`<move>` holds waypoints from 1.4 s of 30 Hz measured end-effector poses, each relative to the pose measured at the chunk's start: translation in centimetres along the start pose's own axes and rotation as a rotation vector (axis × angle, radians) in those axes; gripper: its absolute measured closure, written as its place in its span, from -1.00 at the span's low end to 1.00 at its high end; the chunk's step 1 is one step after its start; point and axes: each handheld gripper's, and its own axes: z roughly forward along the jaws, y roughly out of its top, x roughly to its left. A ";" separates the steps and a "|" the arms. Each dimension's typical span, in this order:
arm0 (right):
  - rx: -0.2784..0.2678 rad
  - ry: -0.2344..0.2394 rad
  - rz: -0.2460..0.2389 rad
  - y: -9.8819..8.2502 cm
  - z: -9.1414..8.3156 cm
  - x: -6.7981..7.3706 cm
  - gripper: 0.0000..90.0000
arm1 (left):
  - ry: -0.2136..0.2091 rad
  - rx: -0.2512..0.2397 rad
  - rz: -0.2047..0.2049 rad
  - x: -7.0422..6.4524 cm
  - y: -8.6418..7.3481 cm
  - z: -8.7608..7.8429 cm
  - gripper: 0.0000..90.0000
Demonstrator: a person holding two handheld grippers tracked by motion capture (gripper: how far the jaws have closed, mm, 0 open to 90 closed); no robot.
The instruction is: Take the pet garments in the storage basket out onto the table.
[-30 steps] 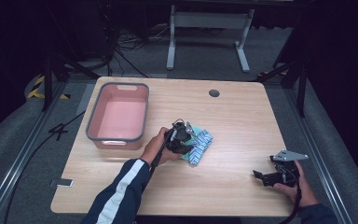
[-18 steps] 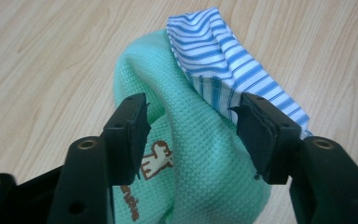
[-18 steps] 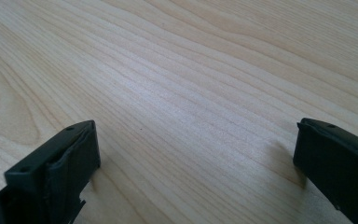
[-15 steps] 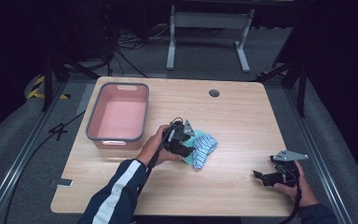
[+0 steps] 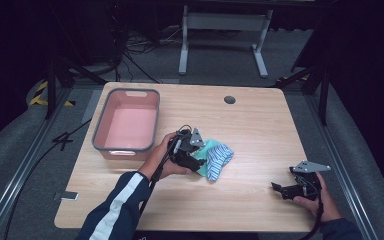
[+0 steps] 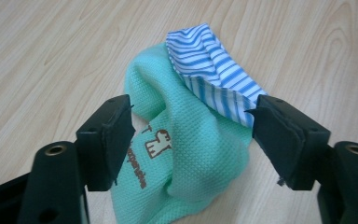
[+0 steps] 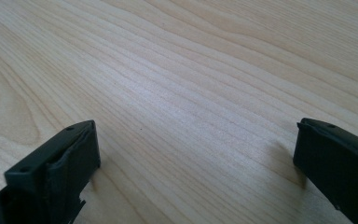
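Left gripper is hovering with its jaws spread wide on either side of the crumpled cloth, gripping nothing; compared with a second ago, the mint-green waffle-weave towel and the blue-striped piece bunched against it are lying slightly farther right and more heaped, so the gripper appears to have nudged or just let go of the bundle. My judgement is that a fresh grasp is being lined up, possibly to carry the cloth toward the pink bin sitting just to its left near the table's left edge. Right gripper is resting over bare wooden table near the front right corner, jaws wide apart and empty, in the same spot as before
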 end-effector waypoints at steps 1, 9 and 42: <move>0.000 0.000 0.000 0.0 0.0 0.0 -0.98 | 0.000 -0.003 0.004 -0.1 -0.1 -0.3 -0.42; 0.000 0.000 0.000 0.0 0.0 0.0 -0.98 | 0.013 -0.001 0.021 -0.3 -0.5 -1.4 -0.48; 0.000 -0.002 0.001 0.0 0.0 0.0 -0.98 | 0.035 0.084 0.113 -1.9 -6.6 -4.5 -0.49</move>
